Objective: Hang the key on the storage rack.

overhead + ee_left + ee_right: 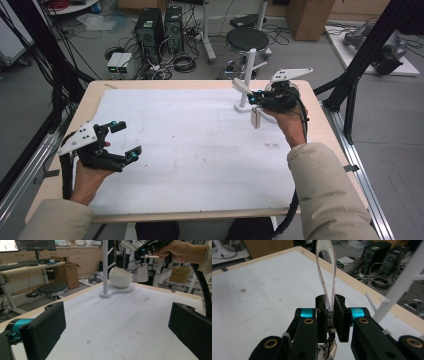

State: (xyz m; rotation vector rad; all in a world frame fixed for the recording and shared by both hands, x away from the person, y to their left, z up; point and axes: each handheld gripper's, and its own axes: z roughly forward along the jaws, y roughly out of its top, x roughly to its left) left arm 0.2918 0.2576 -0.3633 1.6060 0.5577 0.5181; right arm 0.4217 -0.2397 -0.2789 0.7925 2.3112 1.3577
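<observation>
At the left of the table, covered by a white sheet, the left gripper is held low over the near left part of the sheet with its jaws wide apart and nothing between them; in the left gripper view its two black pads stand at the far edges with bare, lightly stained sheet between. Farther right, near the far right part of the table, a white stand with a tall post and short pegs rises from a flat base, and a white bowl with a jagged rim sits on that base just beside the post; what lies inside the bowl cannot be told. The right gripper is held just beside the stand's post, above the base. Its jaws are pressed together on a thin clear loop, which stands up out of the pinch in the right gripper view. A small pale tag hangs below this gripper, over the sheet near the stand's base.
</observation>
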